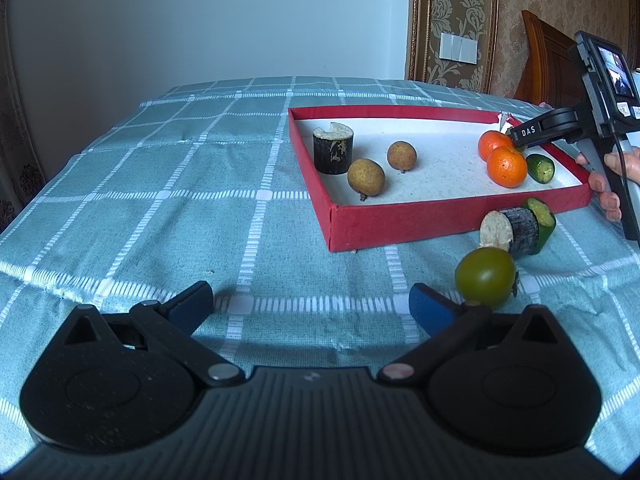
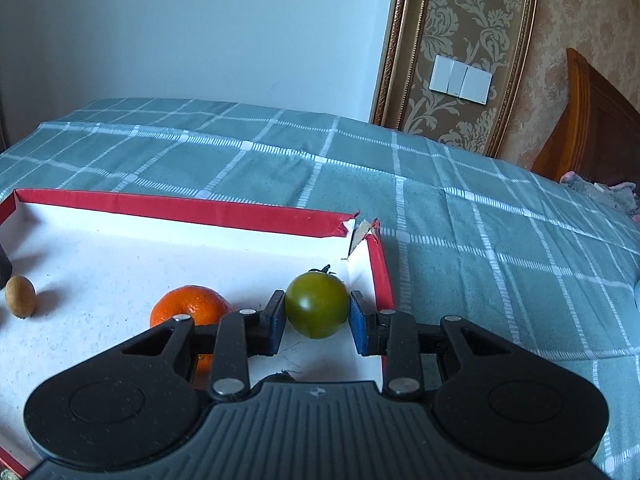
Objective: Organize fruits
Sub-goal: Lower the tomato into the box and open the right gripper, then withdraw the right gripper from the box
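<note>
Green tomato (image 2: 317, 305) pinched in the right gripper (image 2: 317, 316) above the red tray's (image 2: 192, 209) far right corner.

The blue pads (image 2: 357, 326) clench the tomato at its widest part, over the white tray floor near the torn corner (image 2: 362, 232), with a mandarin (image 2: 188, 310) just to its left. The skin is smooth and round, so I judge it could squirt out of the pads if the grip shifts, or roll on release toward the torn corner or against the mandarin. A hard squeeze could bruise it. In the left wrist view the left gripper (image 1: 312, 304) stands released and empty over the checked cloth (image 1: 160, 200), beside a second green tomato (image 1: 485, 277), a sugarcane piece (image 1: 516, 230) and a cucumber chunk (image 1: 542, 222) outside the tray; a careless sweep could knock these along the cloth.
</note>
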